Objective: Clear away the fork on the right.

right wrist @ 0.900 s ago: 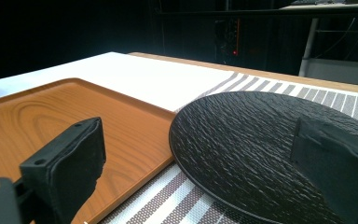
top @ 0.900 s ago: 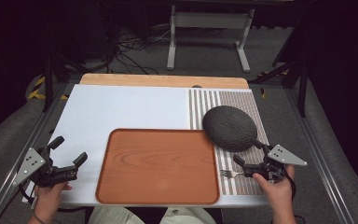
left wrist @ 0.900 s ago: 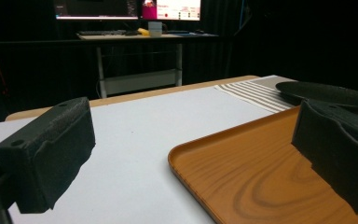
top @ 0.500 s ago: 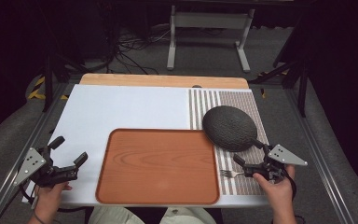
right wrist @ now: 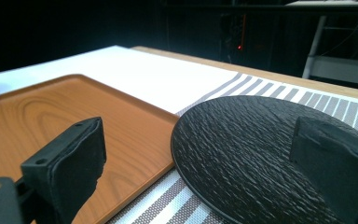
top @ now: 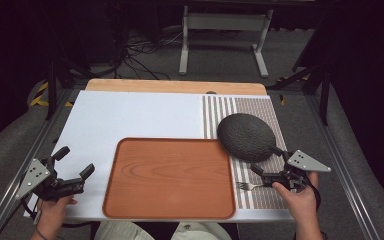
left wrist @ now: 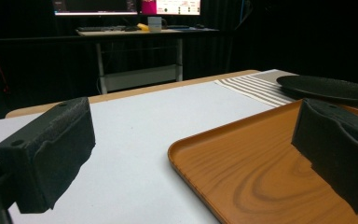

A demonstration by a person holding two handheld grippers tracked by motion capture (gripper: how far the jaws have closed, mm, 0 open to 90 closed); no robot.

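Observation:
A brown wooden tray (top: 169, 176) lies at the table's near middle. To its right, a round dark textured plate (top: 246, 136) rests on a striped placemat (top: 260, 107). A metal fork (top: 246, 186) lies on the placemat near the front edge, just left of the person's right hand. My right gripper (top: 266, 160) stands open beside the plate's near edge; in the right gripper view its jaws (right wrist: 205, 149) frame the plate (right wrist: 242, 140) with nothing between them. My left gripper (top: 74, 161) is open at the table's front left, its jaws (left wrist: 196, 130) empty and pointing across the tray (left wrist: 270, 163).
A white mat (top: 135, 117) covers the table's left and middle, with a wooden strip (top: 175, 86) along the far edge. Metal rails run down both sides of the table. Beyond it stand a desk frame (top: 222, 22) and floor cables (top: 140, 47).

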